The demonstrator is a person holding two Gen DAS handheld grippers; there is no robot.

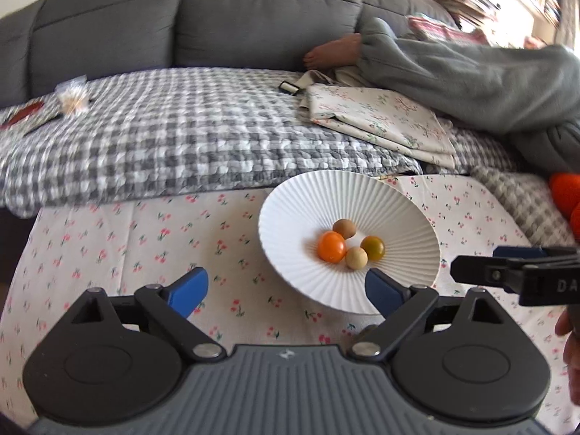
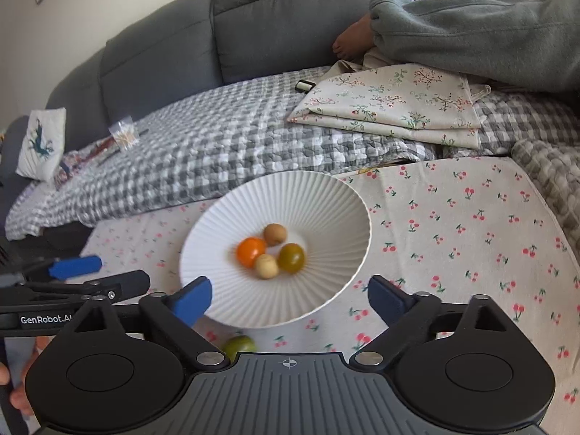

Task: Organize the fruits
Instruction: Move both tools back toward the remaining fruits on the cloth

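Observation:
A white ribbed bowl (image 1: 398, 214) (image 2: 326, 210) stands on the cherry-print cloth. In it lie an orange tomato (image 1: 331, 246) (image 2: 250, 252), a green-brown tomato (image 1: 373, 248) (image 2: 291, 257), a brown round fruit (image 1: 344, 228) (image 2: 274, 233) and a pale round fruit (image 1: 356, 257) (image 2: 266, 266). A green tomato (image 2: 238, 345) lies on the cloth below the bowl, just in front of the right gripper's body. My left gripper (image 1: 286, 290) is open and empty, at the bowl's near left side. My right gripper (image 2: 290, 301) is open and empty over the bowl's near rim.
The cloth (image 1: 108, 253) covers a low table against a sofa with a grey checked blanket (image 1: 181, 134). Folded floral fabric (image 2: 391, 105) lies behind the bowl, and a person's foot (image 1: 335, 50) rests on the sofa. Orange objects (image 1: 567, 195) sit at the far right.

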